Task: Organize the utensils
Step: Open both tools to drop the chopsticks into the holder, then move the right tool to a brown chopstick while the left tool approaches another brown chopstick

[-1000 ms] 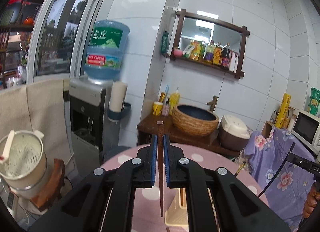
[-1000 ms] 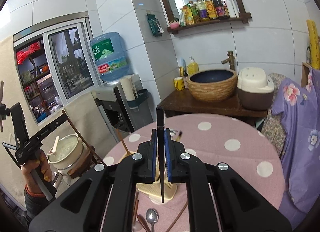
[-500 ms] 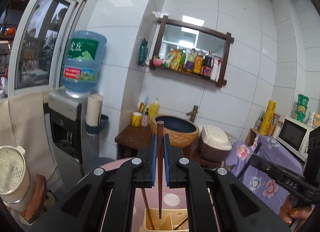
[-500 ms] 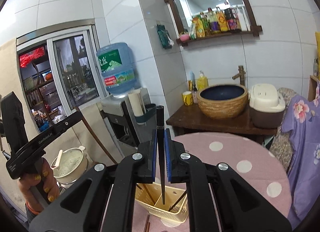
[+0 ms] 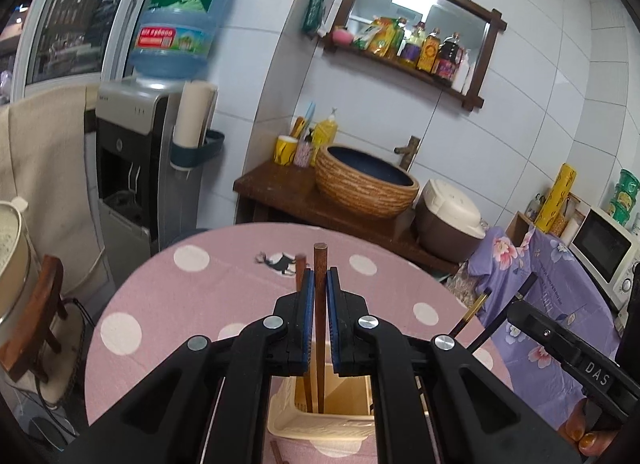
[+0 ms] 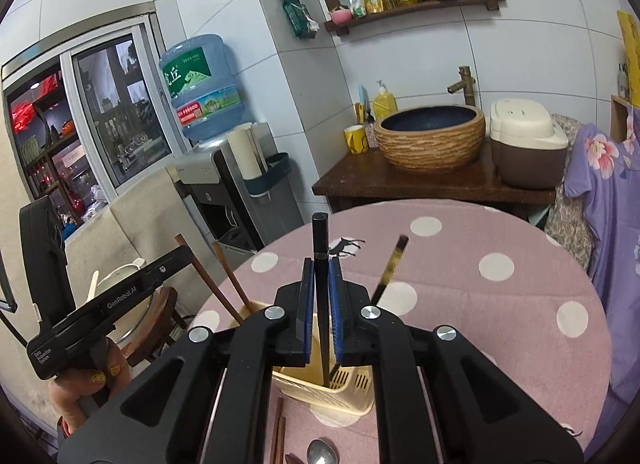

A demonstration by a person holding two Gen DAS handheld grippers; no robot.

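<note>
My left gripper (image 5: 319, 288) is shut on a brown wooden chopstick (image 5: 320, 264) that stands upright, its lower end down inside the cream utensil basket (image 5: 320, 420). A second brown chopstick (image 5: 300, 268) stands in the same compartment just to its left. My right gripper (image 6: 320, 276) is shut on a black chopstick (image 6: 320, 236), also upright, its tip reaching into the cream utensil basket (image 6: 348, 388). Another black chopstick with a gold band (image 6: 390, 264) leans out of the basket to the right. The left gripper's body (image 6: 104, 296) shows at the left of the right wrist view.
The basket stands on a round table with a pink polka-dot cloth (image 6: 480, 284). A metal spoon (image 6: 322, 452) and brown chopsticks (image 6: 278, 424) lie in front of the basket. Behind are a water dispenser (image 5: 152, 152), a wooden stand with a woven basin (image 5: 368, 184) and a rice cooker (image 6: 528, 144).
Both grippers have come down and forward over the table, each still clamping its chopstick. The chopstick tips now reach into the basket, which sits closer beneath the jaws.
</note>
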